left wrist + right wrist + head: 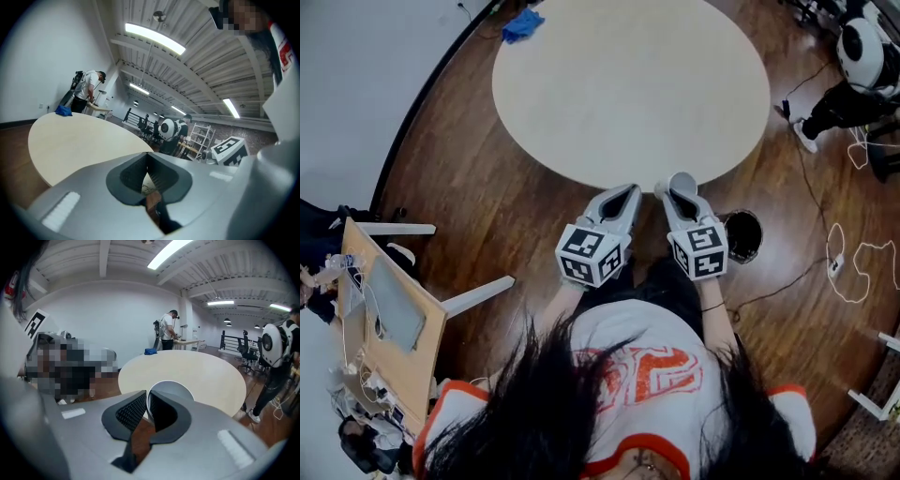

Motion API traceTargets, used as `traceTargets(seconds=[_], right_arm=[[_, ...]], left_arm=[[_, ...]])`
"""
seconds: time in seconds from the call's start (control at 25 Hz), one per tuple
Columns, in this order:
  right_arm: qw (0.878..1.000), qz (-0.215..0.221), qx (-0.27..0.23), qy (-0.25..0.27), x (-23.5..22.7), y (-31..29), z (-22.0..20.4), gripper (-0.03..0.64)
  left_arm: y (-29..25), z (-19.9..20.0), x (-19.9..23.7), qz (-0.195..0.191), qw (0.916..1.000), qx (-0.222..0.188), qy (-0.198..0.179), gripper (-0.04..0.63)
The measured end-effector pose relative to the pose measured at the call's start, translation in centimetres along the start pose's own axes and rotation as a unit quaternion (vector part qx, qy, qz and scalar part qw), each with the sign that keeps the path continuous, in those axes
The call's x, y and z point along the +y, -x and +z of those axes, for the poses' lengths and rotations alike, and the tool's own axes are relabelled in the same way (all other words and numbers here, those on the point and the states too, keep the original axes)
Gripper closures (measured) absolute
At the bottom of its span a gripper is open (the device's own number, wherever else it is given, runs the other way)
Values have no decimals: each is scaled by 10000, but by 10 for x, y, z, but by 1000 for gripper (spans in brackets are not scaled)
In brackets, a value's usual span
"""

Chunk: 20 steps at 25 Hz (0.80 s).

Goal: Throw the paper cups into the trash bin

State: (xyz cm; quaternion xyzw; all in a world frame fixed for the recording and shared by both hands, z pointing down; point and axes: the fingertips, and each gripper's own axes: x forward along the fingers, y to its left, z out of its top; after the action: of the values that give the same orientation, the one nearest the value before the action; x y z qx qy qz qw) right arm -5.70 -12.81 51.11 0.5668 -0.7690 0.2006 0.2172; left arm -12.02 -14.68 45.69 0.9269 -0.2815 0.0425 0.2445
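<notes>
In the right gripper view my right gripper [146, 404] is shut on the wall of a white paper cup [174, 389]. One jaw is inside the cup's rim and the other outside. My left gripper [148, 165] is nearly closed on a thin pale printed piece [147, 183], which looks like a paper cup's wall. The head view shows both grippers side by side at the near edge of the round table [628, 84], left gripper [622, 195] and right gripper [679, 184] pointing at it. The trash bin [742, 235] is a dark round opening on the floor just right of the right gripper.
A blue cloth [522, 23] lies at the table's far left edge. A wooden chair with clutter [394, 319] stands to the left. Cables [853, 262] run over the floor at right. A person [87, 89] stands beyond the table, and another with a white pack [277, 350] at right.
</notes>
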Motion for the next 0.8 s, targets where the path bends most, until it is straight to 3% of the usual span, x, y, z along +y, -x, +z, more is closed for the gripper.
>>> traceTargets(seconds=[0.28,0.48,0.8], right_arm=[[9978,-514,-203,-377,-44,42,-16,586],[9942,-863,-151,-624,-85,87,-49,586],[9880,-1217,-93,-945,-155,157,-101,586]], left_arm=[[-26,-10,-46,-440,9987,203,-177,595],[-57,-29,-102,-847,9952,387,-289,595],[-112,-67,-185,-1183,9902,640,-369,595]])
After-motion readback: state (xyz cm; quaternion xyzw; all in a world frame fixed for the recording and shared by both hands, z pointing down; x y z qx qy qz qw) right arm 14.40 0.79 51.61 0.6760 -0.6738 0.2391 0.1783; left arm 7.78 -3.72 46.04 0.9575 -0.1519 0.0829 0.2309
